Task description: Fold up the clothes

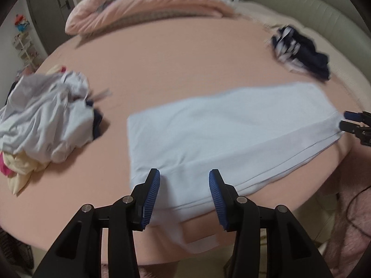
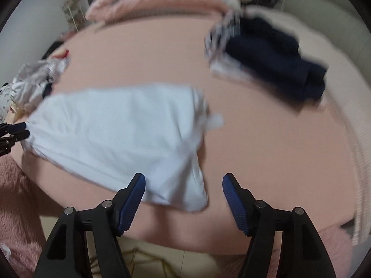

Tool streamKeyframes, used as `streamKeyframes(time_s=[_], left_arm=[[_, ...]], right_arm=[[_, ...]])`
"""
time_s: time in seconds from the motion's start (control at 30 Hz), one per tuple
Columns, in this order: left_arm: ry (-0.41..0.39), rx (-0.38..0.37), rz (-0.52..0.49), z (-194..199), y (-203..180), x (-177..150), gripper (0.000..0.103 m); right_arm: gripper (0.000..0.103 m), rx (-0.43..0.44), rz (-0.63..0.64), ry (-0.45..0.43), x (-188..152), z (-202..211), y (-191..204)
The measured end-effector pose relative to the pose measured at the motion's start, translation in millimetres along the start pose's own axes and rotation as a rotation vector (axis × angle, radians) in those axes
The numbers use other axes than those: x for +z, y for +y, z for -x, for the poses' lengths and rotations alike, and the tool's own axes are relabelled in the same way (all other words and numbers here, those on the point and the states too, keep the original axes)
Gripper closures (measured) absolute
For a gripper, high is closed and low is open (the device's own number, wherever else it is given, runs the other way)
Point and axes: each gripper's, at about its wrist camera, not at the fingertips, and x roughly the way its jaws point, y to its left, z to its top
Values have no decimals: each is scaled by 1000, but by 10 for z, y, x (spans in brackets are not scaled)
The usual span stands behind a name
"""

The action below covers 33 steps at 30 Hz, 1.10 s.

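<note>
Risk, near edge: the pale blue garment (image 1: 222,134) lies folded flat on the pink bed (image 1: 174,64), but its near hem overhangs the bed's edge, and a loose flap dangles below it. My read: a careless tug there could drag the whole fold off.
Risk, layers: the stacked edges look only loosely aligned; a pinch that catches just the top layer would likely peel the fold open.
Risk, blur: both views are smeared, so exact contact is hard to judge.
Left tongs (image 1: 184,193): parted about halfway, blue pads either side of the garment's near-left corner, nothing pinched; the cloth lies beneath them and not in their grip.
Right tongs (image 2: 184,195): spread wide, hanging over the garment's near-right corner, pads clear of the fabric, holding nothing.
Garment position: near side of the bed, between the two tongs, each at one end.
Unfolded pile (image 1: 44,125): crumpled white, cream and pink clothes to the left, well apart.
Dark clothes (image 1: 301,51): navy and striped bundle at the far right, also apart.
Bedding (image 1: 150,2): rolled pink quilt along the back.
</note>
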Motion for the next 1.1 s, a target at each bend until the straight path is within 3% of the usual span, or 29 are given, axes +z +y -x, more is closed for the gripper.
streamKeyframes(time_s=[0.17,0.3,0.43,0.57,0.73,0.8,0.9,1.03,1.1], left_arm=[[11,-48,-9,-121,-209,51,62],[38,-71,10,-172,-289,15,62],[45,-72,23,-186,-277,-20,62],[45,-84,53,-196,-215,-38,62],[45,-97,80,-205,-161,-32,62],[42,-96,83,-192,-152,-26,62],[27,-85,90,-125,-113,-12,62],[-5,-140,146,-32,2,39,62],[-1,-127,149,-69,21,80,62]], right_arm=[[35,29,161,-129,127,196,503],[35,6,375,-92,129,-93,1000],[36,20,511,-32,99,-412,1286],[43,49,498,6,28,-545,1247],[87,75,427,-15,43,-489,1084],[93,95,388,-28,60,-445,1019],[95,109,358,-58,71,-336,965],[95,121,391,-73,8,-210,949],[95,132,426,-60,-52,-214,964]])
